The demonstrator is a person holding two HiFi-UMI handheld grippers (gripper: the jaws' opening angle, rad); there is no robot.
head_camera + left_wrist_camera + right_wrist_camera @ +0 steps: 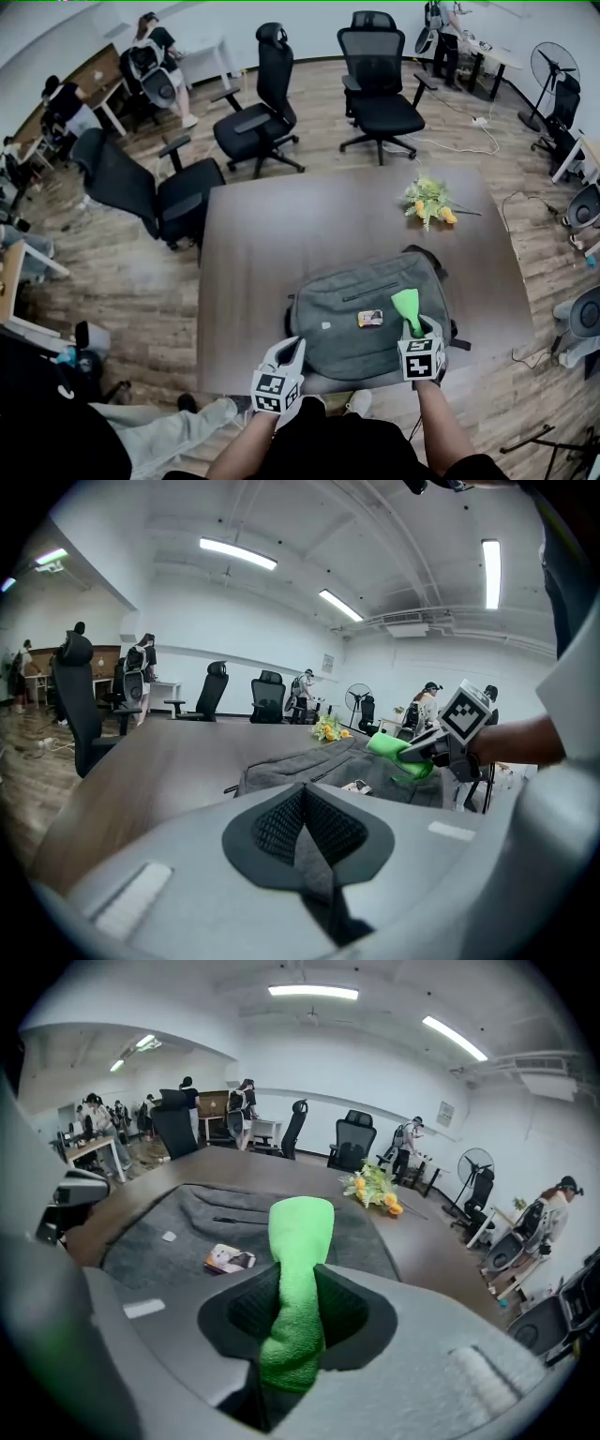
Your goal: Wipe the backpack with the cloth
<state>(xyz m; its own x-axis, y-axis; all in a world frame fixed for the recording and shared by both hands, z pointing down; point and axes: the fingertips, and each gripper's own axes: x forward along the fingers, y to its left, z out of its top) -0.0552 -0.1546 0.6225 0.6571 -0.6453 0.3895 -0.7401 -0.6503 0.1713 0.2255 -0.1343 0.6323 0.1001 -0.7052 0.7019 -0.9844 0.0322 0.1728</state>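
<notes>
Two grippers at the table's near edge: the right gripper [417, 330] has its jaws clamped tight on a rolled green cloth [298, 1269], held over the grey backpack [356, 314] lying flat on the brown table [281, 225]. The left gripper [289, 352], jaws pressed together on nothing, sits beside the backpack's left corner.

head view looks steeply down; gripper views look low across the shared backpack [337, 302].

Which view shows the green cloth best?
The right gripper view: the cloth fills the centre, clamped in the right gripper. The head view shows it small, over the backpack. The left gripper view shows it from the side, far off.
</notes>
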